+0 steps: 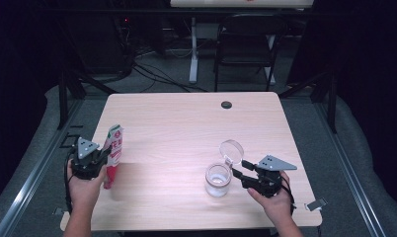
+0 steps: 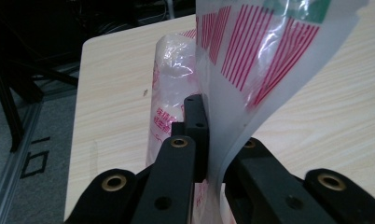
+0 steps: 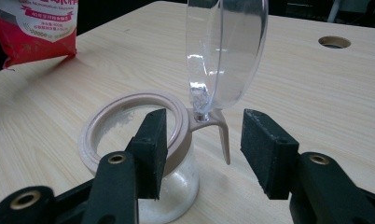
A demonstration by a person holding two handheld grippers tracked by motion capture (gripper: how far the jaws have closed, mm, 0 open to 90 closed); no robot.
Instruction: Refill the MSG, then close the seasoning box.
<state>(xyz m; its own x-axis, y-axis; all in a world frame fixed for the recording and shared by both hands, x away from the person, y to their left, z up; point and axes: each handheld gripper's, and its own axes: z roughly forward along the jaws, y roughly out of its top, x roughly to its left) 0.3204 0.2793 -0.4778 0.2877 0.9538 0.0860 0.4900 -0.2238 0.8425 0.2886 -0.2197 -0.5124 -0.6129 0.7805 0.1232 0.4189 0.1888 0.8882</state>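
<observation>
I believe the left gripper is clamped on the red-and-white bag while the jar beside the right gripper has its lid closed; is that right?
Not quite: the jar has its clear lid flipped open and upright, as the right gripper view shows. The left gripper is indeed clamped on the bag.

In the left gripper view the top and right edges of the frame cut off the plastic bag, and its lower part disappears behind the black jaws at the bottom, so how far it reaches down cannot be told. The red print on its rolled part at centre is too blurred to read. In the right gripper view the upper edge cuts the clear lid of the jar, and the left jaw covers part of the jar's rim. The red packet at upper left is cut by the frame's corner, its white lettering too small to read. In the high view the person's forearms run off the bottom edge.
</observation>
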